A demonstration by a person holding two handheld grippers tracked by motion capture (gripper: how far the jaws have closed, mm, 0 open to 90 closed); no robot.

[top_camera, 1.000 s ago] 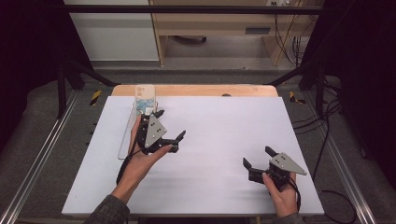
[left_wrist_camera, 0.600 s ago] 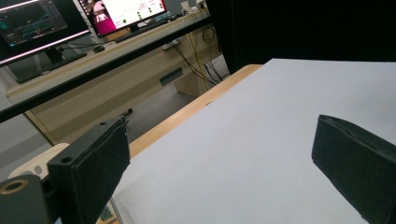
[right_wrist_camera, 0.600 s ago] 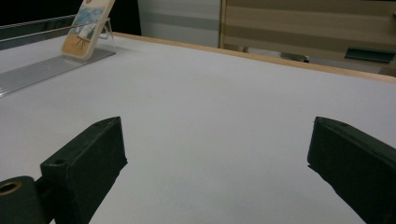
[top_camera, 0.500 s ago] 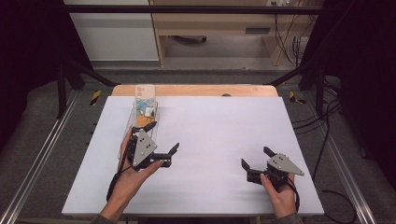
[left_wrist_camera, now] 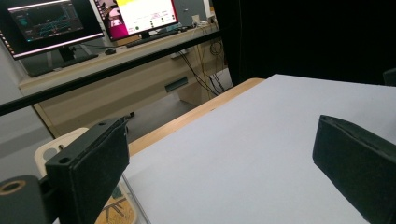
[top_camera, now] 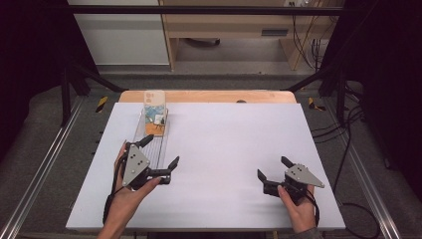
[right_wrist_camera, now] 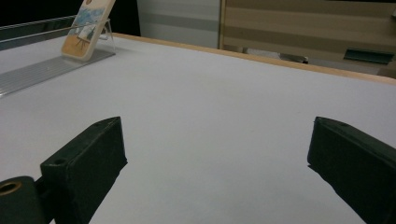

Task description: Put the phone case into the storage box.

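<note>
White bench (top_camera: 224, 149) carries a phone case (top_camera: 155, 113) propped on its clear stand (top_camera: 149, 142); light, stiff, slippery, I'd pinch its side edges, left tongs (top_camera: 158, 158) nearby and right tongs (top_camera: 271, 172) both agape, empty.

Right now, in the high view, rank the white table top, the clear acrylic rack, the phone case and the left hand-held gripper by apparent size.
1. White table top, by far the largest.
2. Clear acrylic rack, long and narrow.
3. Left hand-held gripper and phone case: too close to rank, and the gripper sits nearer the camera.
</note>
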